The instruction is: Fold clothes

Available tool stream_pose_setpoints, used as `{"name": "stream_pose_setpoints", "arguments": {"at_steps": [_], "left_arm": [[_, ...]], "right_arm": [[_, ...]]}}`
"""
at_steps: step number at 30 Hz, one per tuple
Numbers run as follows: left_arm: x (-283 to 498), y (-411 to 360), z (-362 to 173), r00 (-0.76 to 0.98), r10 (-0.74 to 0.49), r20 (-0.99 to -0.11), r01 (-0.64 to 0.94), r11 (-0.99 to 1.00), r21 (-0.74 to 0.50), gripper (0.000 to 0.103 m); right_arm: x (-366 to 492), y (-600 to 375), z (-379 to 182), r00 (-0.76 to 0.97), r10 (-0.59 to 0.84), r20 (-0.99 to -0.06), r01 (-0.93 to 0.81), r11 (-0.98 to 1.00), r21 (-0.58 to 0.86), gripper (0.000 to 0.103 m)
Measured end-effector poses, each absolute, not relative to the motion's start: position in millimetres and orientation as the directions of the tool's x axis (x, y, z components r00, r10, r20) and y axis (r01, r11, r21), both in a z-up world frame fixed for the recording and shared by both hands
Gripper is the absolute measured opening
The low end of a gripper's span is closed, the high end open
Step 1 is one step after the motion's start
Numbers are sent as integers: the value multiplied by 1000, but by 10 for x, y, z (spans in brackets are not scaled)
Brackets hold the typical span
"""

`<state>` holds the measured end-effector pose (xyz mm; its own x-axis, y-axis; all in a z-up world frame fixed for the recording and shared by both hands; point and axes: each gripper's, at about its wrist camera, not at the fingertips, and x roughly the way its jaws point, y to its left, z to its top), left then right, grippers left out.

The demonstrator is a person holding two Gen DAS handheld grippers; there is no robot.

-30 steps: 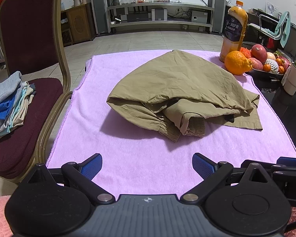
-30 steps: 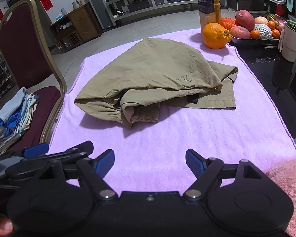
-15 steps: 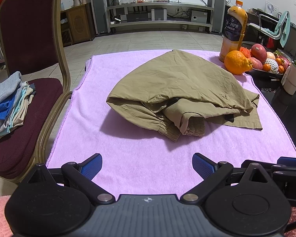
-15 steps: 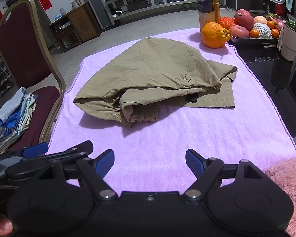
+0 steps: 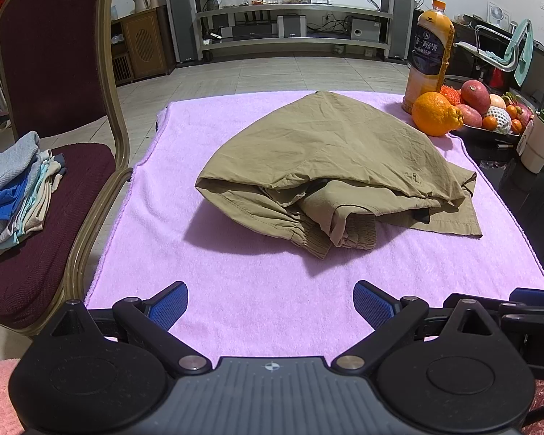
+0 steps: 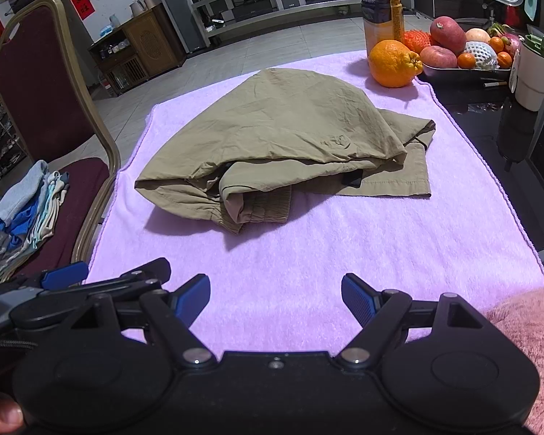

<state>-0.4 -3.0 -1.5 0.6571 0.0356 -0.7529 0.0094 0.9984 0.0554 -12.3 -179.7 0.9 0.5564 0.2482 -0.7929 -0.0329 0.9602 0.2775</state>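
Here the left gripper (image 5: pixel 270 302) hung over the near edge of the bench, jaws spread wide with only pink towel (image 5: pixel 257 297) between its blue pads and nothing held. The right gripper (image 6: pixel 275 295) sat just beside it, equally wide and empty; its own camera caught the left gripper's arm at the lower left. A fuzzy pink sleeve (image 6: pixel 526 330) showed at the right wrist.

The towel covered most of the bench (image 6: pixel 526 166), whose dark glossy top stayed bare along the right side. At the far right corner stood a juice bottle (image 5: pixel 429 54), an orange (image 5: pixel 435 114) on the towel's edge, a tray of fruit (image 6: pixel 464 69) and a white cup (image 6: pixel 533 72). Left of the bench a maroon chair (image 5: pixel 50 47) carried a stack of folded clothes (image 5: pixel 14 192) on its seat. Beyond lay a tiled floor, a low media shelf between tall speakers, and a wooden cabinet.

Against the pictures from a second before, nothing had shifted: both grippers kept their place and their spread, and the cloth lay as it had.

The khaki shorts (image 5: pixel 337 166) lay crumpled mid-towel, well ahead of both grippers and touching neither, the elastic waistband bunched at the near side and one flat hem reaching right.
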Motion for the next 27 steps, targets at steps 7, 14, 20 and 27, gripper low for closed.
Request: {"name": "stream_pose_setpoints", "arguments": {"at_steps": [7, 14, 20, 27], "left_arm": [[5, -21, -28, 651, 26, -759, 15, 999, 46, 98], [98, 246, -10, 648, 49, -760, -58, 998, 15, 94], [234, 545, 1, 647, 85, -758, -143, 990, -12, 82], [377, 546, 69, 707, 121, -697, -149, 989, 21, 80]], "right_arm": [[-119, -1804, -4, 555, 247, -794, -32, 960, 277, 79], [-50, -1966, 36, 582, 235, -778, -3, 958, 287, 79], [117, -2105, 155, 625, 311, -716, -16, 922, 386, 79], [439, -1791, 124, 614, 388, -687, -137, 910, 391, 78]]}}
